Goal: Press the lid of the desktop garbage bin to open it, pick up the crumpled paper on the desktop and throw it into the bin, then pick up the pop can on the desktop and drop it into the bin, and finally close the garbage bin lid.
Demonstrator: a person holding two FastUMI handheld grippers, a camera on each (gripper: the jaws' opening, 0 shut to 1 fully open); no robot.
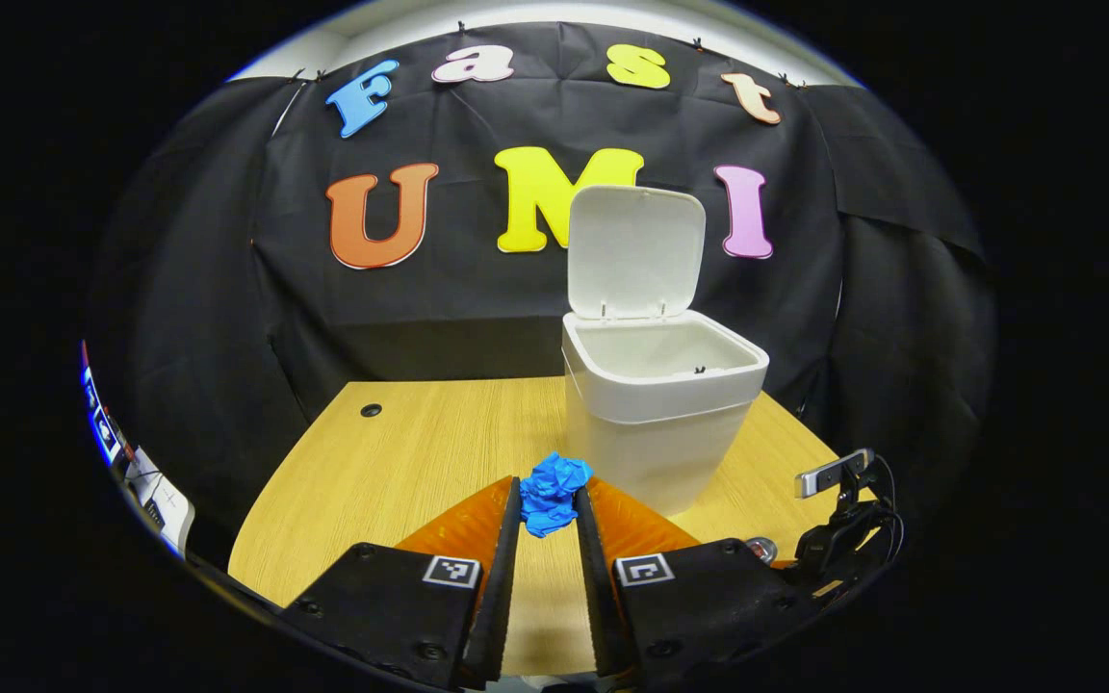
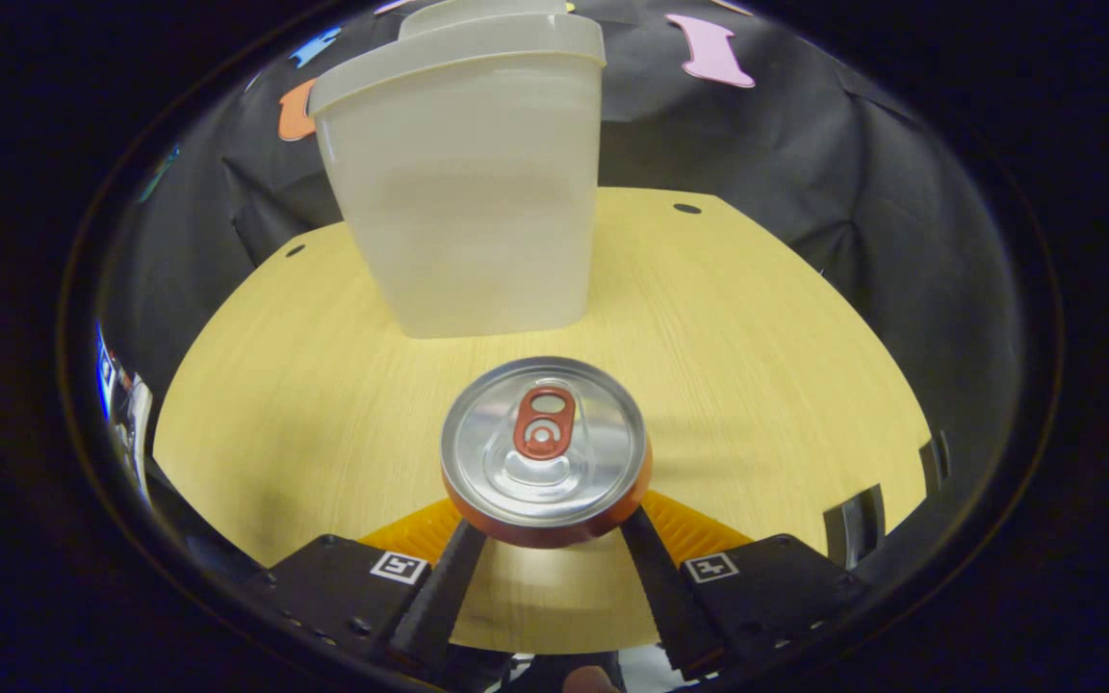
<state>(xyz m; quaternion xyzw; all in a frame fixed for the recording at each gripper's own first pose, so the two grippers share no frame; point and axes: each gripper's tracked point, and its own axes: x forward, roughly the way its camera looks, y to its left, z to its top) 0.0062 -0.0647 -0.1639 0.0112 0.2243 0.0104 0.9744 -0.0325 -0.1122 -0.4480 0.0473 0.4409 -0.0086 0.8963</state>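
The white desktop bin (image 1: 656, 423) stands on the wooden table (image 1: 400, 452) with its lid (image 1: 636, 250) swung upright and its mouth open. The blue crumpled paper (image 1: 553, 493) sits between the fingertips of my left gripper (image 1: 549, 499), which is shut on it just in front of the bin's base. In the right gripper view the pop can (image 2: 543, 448) stands upright, its silver top and red tab facing the camera. My right gripper (image 2: 545, 525) is shut on the can's sides, with the bin (image 2: 468, 192) close behind. The fingertips are hidden under the can's rim.
At the lower right of the left gripper view, a small silver camera on a black mount with cables (image 1: 838, 500) stands at the table's right edge. Two round holes (image 2: 686, 208) mark the table's far side. Black cloth walls in the table.
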